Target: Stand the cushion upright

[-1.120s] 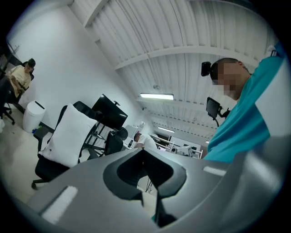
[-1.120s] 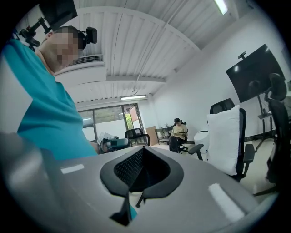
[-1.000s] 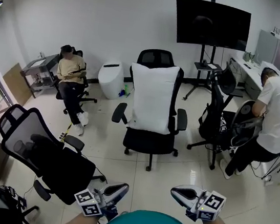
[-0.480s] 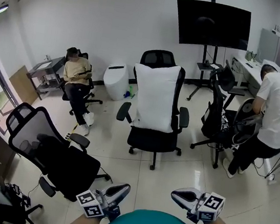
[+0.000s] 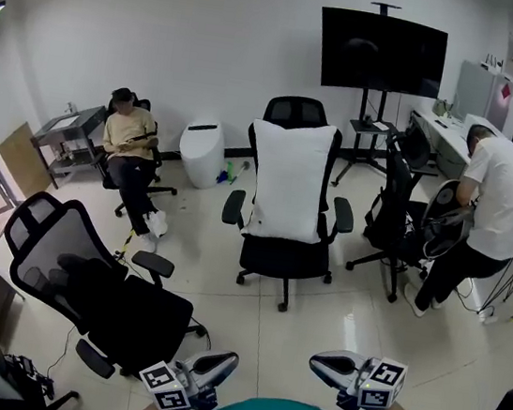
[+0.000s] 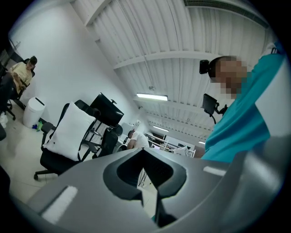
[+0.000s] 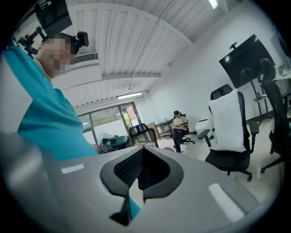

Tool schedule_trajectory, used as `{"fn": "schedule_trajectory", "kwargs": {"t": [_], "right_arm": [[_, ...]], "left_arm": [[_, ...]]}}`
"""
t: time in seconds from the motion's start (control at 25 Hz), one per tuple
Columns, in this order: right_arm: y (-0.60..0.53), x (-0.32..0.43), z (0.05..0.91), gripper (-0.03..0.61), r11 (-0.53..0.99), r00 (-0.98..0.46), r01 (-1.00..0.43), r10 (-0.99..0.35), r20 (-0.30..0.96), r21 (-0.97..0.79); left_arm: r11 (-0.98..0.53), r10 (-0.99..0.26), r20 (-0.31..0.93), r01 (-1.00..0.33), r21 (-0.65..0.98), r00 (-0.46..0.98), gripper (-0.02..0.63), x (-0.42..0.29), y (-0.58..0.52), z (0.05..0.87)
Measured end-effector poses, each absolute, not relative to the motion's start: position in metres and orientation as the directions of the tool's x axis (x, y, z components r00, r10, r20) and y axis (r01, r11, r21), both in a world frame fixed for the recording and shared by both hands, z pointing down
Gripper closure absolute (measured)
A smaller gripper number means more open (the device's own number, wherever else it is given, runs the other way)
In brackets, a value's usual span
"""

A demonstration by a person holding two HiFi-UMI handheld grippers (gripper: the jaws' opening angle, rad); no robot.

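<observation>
Both my claws are pressed shut with nothing between them. My left claw [image 5: 227, 364] and my right claw [image 5: 318, 360] hang low, close to my body and well apart from the cushion [image 5: 288, 180]. The white cushion sits on the seat of a black office chair [image 5: 284, 255] in the middle of the room. It stands on its lower edge and leans flat against the chair's back.

To my eye it already stands upright, so either the job is done or only a check remains. If it should need straightening, I would have to cross the open floor [image 5: 316, 321], open both claws and take it by its two sides. Soft filling would sag under a one-sided grip.

No surface carries the cushion; the chair seat does. The floor is pale, glossy tile under white walls. A black screen [image 5: 380, 51] on a stand is behind the chair, with a white bin [image 5: 200, 152] off to the left. A black mesh chair [image 5: 68, 268] stands near me on the left. One person [image 5: 133, 139] sits by the far wall and another [image 5: 489, 199] bends over at the right.
</observation>
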State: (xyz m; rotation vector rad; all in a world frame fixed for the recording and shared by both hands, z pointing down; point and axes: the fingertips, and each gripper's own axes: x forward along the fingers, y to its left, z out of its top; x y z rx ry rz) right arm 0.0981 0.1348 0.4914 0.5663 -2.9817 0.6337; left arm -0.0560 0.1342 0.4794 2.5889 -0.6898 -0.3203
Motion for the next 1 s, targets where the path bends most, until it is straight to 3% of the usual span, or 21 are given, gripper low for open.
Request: {"fn": "schedule_trajectory", "kwargs": {"t": [0.2,0.68,1.0], "right_arm": [[0.152,0.093,0.497,0.575,0.834,-0.928,-0.37,-0.348,0.13,-0.409],[0.167,0.201,0.494,0.575,0.831,-0.915,-0.401,-0.388,0.114,-0.385],[0.14,0.217,0.495,0.578,0.791,-0.863,-0.5,-0.488,0.129,-0.353]], "left_arm": [[-0.788,-0.492,-0.108,-0.39,0.477,0.864,0.601,-0.058,0.14,0.48],[-0.773,-0.55,-0.148,-0.434,0.462,0.822,0.601,0.031,0.157,0.463],[-0.793,-0.521,-0.141,-0.416,0.446,0.842,0.601,0.045,0.154,0.462]]}}
